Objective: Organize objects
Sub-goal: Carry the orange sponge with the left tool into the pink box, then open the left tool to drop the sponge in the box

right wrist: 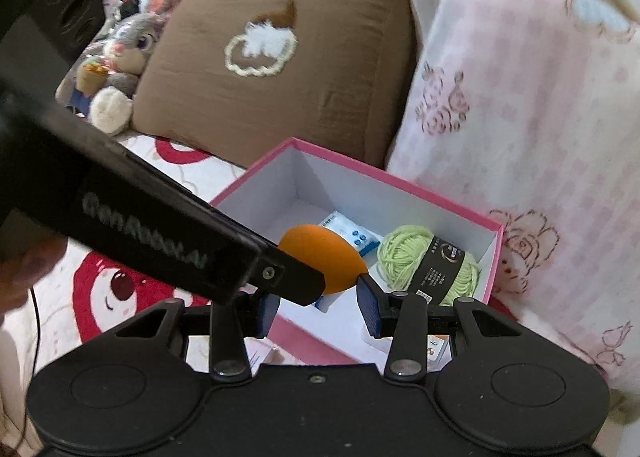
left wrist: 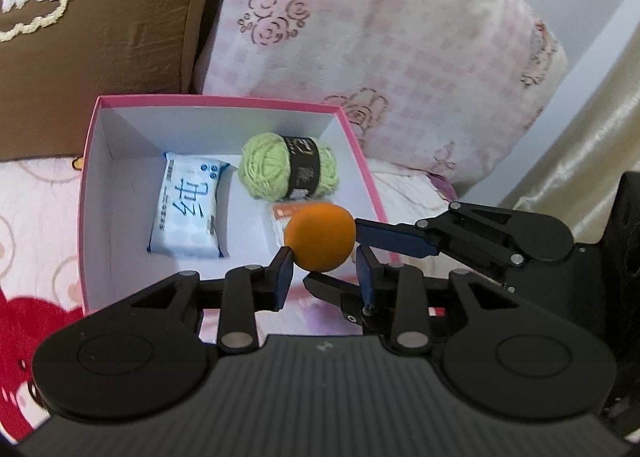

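In the left wrist view the left hand-held gripper (left wrist: 323,271) fills the lower part of the frame and points up toward the middle. Its two blue fingers are narrowly apart and closed on an orange egg-shaped sponge (left wrist: 320,237), one pad on each side of its lower part. The right hand-held gripper (left wrist: 365,247) comes in from the right edge of this frame, tilted toward the left; its upper blue finger (left wrist: 394,237) touches the right side of the sponge. Whether it really presses the sponge I cannot tell.

In the right wrist view the right hand-held gripper (right wrist: 320,307) stands at the bottom centre with its jaws wide apart, and the sponge (right wrist: 324,263) lies in the gap between them – the right fingertip (right wrist: 367,285) meets the pointed end. The black body of the left hand-held gripper (right wrist: 288,275) crosses from the upper left of the frame down to the centre and covers the left side of the sponge.

The long axis of the sponge runs in this view from upper left to lower right, with the narrow tip to the lower right. The sponge is held above the near right part of an open pink box (right wrist: 440,201) with white inside walls – the box rests on a bed sheet (right wrist: 100,285) with a red cartoon print. In the box lie a pale blue tissue pack (left wrist: 188,213) at the left and a light green yarn ball (left wrist: 288,167) with a black label band at the right, lying crosswise. Behind the box, in the upper part of the frames, a brown cushion (right wrist: 280,77) and a pink flowered pillow (right wrist: 520,117) lean
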Available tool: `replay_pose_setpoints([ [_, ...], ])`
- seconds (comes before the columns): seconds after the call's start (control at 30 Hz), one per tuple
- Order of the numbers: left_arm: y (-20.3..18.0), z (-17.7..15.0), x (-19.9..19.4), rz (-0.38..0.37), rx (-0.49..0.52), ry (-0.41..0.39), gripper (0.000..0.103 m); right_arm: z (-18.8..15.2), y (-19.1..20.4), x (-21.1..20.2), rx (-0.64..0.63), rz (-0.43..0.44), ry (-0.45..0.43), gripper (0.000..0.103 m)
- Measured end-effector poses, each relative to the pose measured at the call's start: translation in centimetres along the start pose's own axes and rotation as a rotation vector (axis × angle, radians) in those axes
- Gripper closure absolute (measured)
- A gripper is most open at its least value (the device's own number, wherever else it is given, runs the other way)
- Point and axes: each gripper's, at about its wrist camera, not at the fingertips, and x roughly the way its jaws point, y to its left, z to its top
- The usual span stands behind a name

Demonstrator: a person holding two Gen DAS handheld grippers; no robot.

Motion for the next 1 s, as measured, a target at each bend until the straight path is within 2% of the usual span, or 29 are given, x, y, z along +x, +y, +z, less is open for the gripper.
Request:
replay_pose_setpoints([
  [0.17, 3.0, 2.3, 3.6, 0.033, -0.058, 0.037, 0.067, 1.9, -1.8, 3.0, 0.046, 0.034, 0.056, 0.057],
  [0.4, 6.4, 2.9, 7.8, 0.005, -0.182, 0.074, 0.067, 1.7, -3.7, 7.9, 0.103, 0.027, 0.111, 0.06],
  [0.67, 7.6, 2.9, 11.3, 0.041, -0.204, 0.09, 0.067, 0.4, -5.4, 11.8, 0.161, 0.042, 0.15, 0.066],
  [0.73, 8.0, 2.8, 11.9, 0.037, -0.22, 0.093, 0.067, 0.2, -5.8, 12.6, 0.163, 0.046, 0.17, 0.073],
  [0.87, 8.9, 2.7, 12.7, -0.021, -0.275, 0.104, 0.07, 0.2, -6.3, 13.7, 0.178, 0.056, 0.207, 0.077],
  [1.0, 9.0, 3.1, 13.1, -0.003, -0.256, 0.088, 0.071, 0.5, -6.5, 14.9, 0.174, 0.052, 0.219, 0.081],
])
